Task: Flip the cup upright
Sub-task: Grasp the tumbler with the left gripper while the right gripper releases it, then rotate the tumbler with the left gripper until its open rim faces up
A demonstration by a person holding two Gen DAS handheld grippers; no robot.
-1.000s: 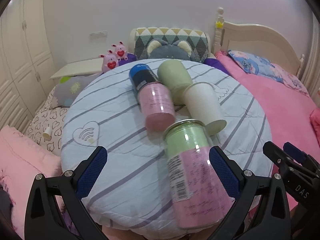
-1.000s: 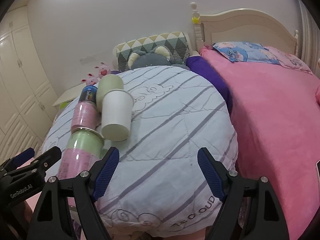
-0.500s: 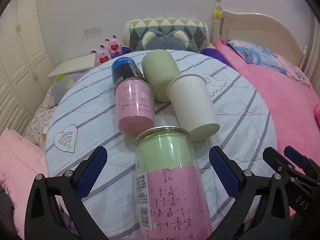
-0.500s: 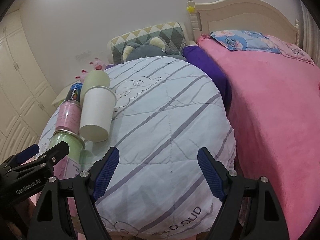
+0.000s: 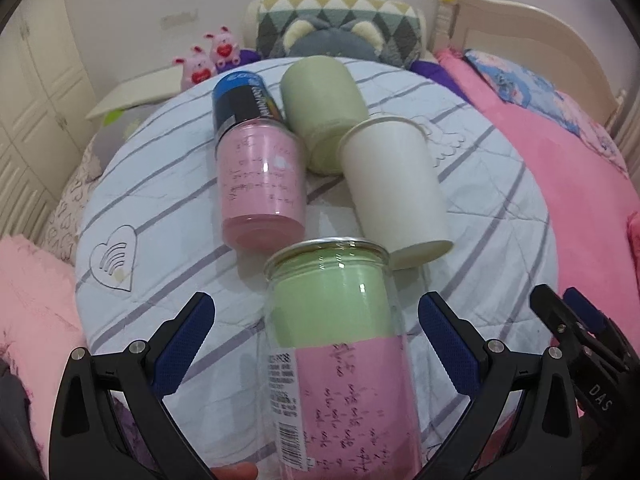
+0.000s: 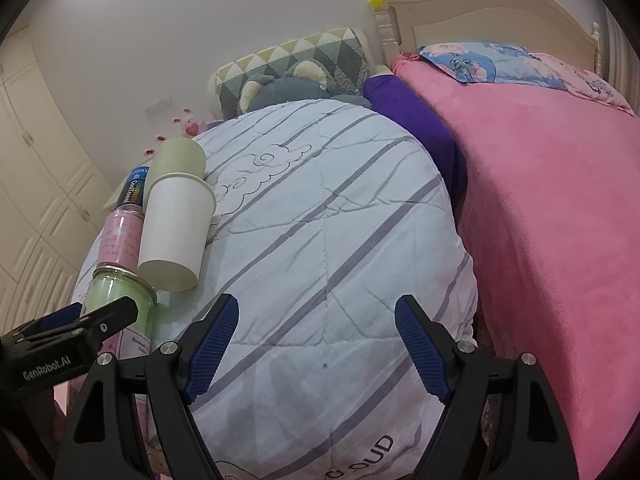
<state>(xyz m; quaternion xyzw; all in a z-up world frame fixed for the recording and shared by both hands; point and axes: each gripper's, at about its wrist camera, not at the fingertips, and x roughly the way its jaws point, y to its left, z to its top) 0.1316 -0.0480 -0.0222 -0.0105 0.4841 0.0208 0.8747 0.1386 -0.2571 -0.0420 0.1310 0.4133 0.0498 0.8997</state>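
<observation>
Several cups lie on their sides on a striped quilted cushion (image 5: 160, 208). A clear green-and-pink cup (image 5: 344, 344) lies nearest, between the open fingers of my left gripper (image 5: 316, 344), untouched. Beyond it lie a pink cup with a blue top (image 5: 256, 168), a pale green cup (image 5: 320, 108) and a white paper cup (image 5: 396, 184). In the right wrist view the white cup (image 6: 172, 232) and green-and-pink cup (image 6: 120, 300) sit at the left. My right gripper (image 6: 316, 352) is open and empty over the bare cushion (image 6: 340, 220).
A pink blanket (image 6: 552, 240) covers the bed on the right, with a cream headboard (image 6: 480, 16) behind. A patterned pillow and grey plush (image 5: 332, 36) sit past the cushion. White cupboards (image 5: 24, 120) stand at the left. My left gripper's body (image 6: 60, 344) shows in the right wrist view.
My left gripper has moved in over the green-and-pink cup, which now lies centred between its fingers. My right gripper has shifted slightly toward the cups and stays open.
</observation>
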